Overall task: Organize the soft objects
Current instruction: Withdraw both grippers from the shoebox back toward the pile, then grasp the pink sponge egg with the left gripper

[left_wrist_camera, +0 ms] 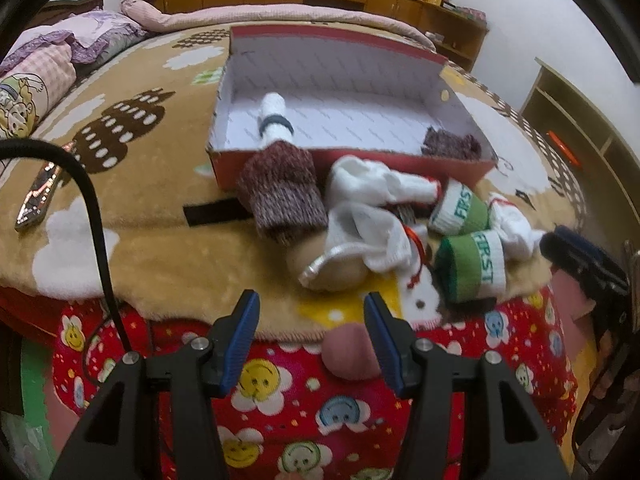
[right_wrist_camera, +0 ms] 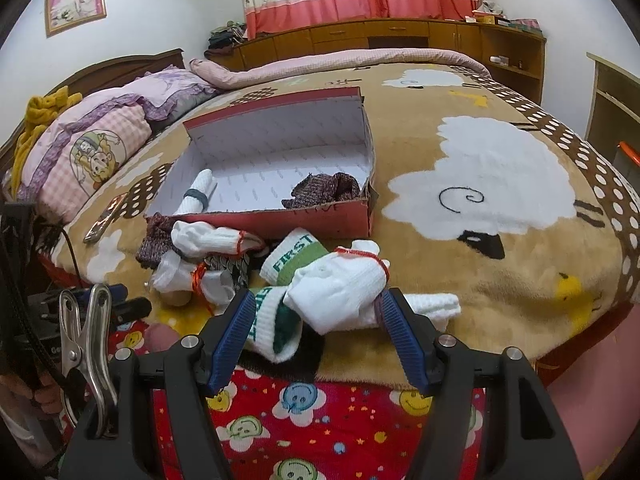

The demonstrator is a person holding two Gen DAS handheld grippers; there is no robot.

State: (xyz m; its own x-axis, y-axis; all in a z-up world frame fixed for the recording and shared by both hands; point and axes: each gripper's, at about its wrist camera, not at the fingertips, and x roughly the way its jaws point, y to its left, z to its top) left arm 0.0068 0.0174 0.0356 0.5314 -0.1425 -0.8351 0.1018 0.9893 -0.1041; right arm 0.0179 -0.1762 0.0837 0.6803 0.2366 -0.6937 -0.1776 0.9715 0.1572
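Item: white sock bundle [right_wrist_camera: 340, 286], tied with red thread, on the blanket [right_wrist_camera: 500, 280] at the bed's near edge, in front of the red box [right_wrist_camera: 320, 220].

Right gripper [right_wrist_camera: 316, 308]: spread wide, holding nothing; 2 fingers flank the bundle, whether touching cannot be told. Bundle's long axis runs across the gap.

Left gripper [left_wrist_camera: 310, 310]: wide apart, holding nothing, well short of the sock pile [left_wrist_camera: 372, 216]. Right is nearer.

Box holds 1 rolled white sock [left_wrist_camera: 274, 118] and 1 maroon knit piece [left_wrist_camera: 450, 142].
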